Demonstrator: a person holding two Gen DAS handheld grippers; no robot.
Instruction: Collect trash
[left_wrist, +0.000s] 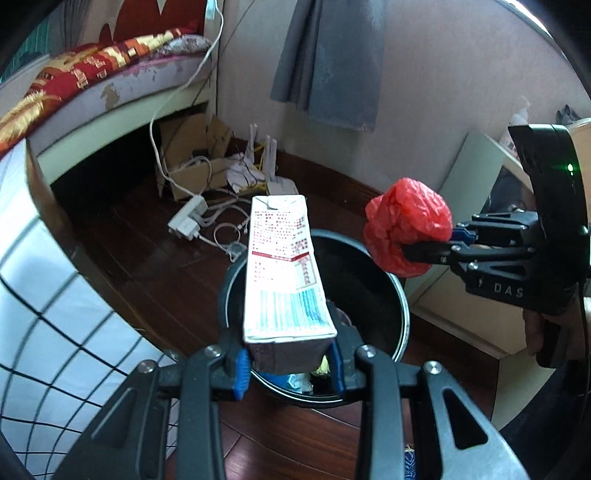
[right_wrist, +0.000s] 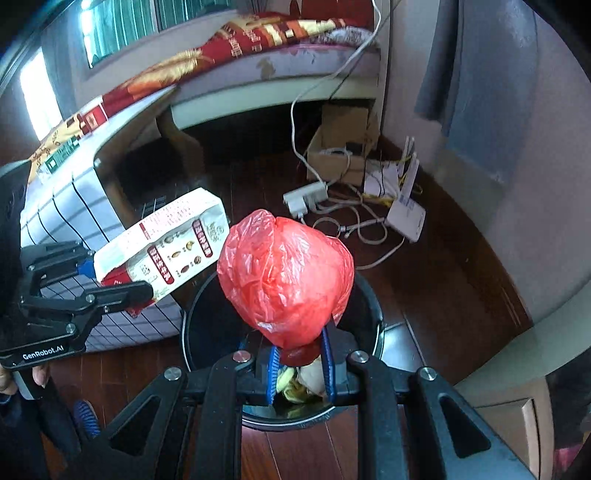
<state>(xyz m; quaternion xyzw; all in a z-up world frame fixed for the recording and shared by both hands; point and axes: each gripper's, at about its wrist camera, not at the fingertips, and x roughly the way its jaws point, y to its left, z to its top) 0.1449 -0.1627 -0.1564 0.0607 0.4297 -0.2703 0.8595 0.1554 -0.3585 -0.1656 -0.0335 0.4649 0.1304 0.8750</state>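
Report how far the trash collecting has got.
Done: some scraps already lie in the black bin. In hand: left gripper clamps the carton, right gripper the red bag, both over the bin. Left: dropping both in.

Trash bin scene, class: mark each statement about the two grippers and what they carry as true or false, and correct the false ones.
1. The left gripper is clamped on a milk carton. True.
2. The right gripper holds a blue plastic bag. False: it holds a crumpled red plastic bag.
3. Both items are held above the round black trash bin. True.
4. The bin is completely empty. False: some scraps show inside it, seen between the right gripper's fingers.
5. The bin stands on a wooden floor. True.
6. The carton has already been dropped in the bin. False: it is gripped at its bottom end, above the rim.
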